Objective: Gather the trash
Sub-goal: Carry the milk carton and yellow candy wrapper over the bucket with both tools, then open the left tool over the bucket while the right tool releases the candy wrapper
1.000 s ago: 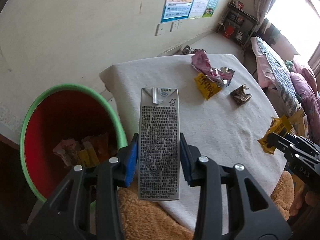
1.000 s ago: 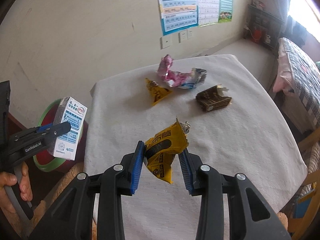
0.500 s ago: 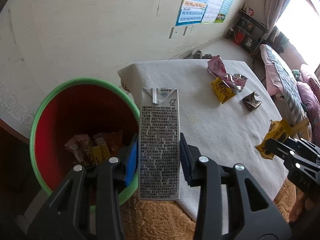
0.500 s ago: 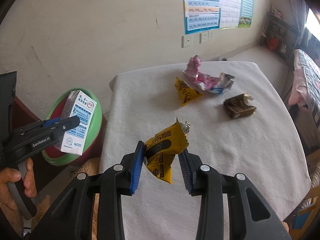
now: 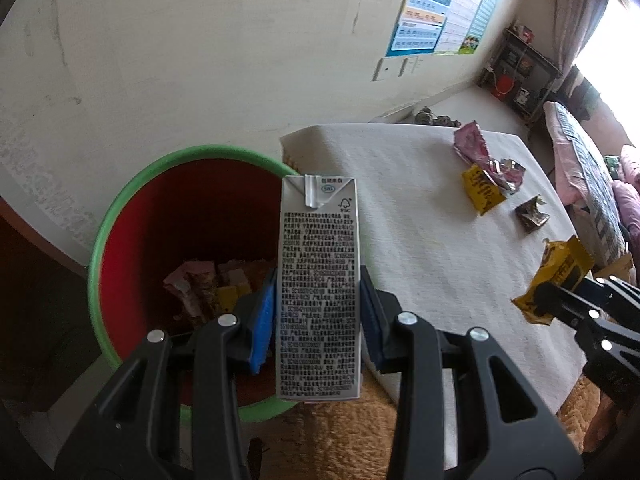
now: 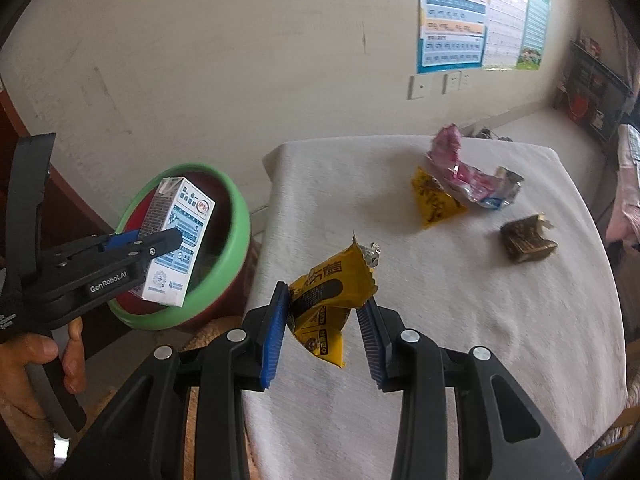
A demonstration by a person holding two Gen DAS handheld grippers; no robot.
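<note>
My left gripper (image 5: 318, 312) is shut on a white milk carton (image 5: 318, 280) and holds it upright over the near rim of a red bin with a green rim (image 5: 120, 216); the carton also shows in the right wrist view (image 6: 178, 236) in front of the bin (image 6: 236, 248). My right gripper (image 6: 324, 332) is shut on a yellow snack wrapper (image 6: 332, 292) above the white-clothed table (image 6: 480, 320). On the table lie a pink wrapper (image 6: 460, 168), a yellow wrapper (image 6: 434, 200) and a brown wrapper (image 6: 526, 238).
The bin holds several wrappers (image 5: 208, 284) at its bottom. A tan fuzzy cover (image 5: 352, 440) lies below the table's near edge. A wall with posters (image 6: 480, 16) stands behind the table. A bed (image 5: 588, 184) is at the far right.
My left gripper has swung left with the carton, so the bin now sits closer under it. My right gripper has also shifted left toward the bin, still holding the yellow wrapper.
</note>
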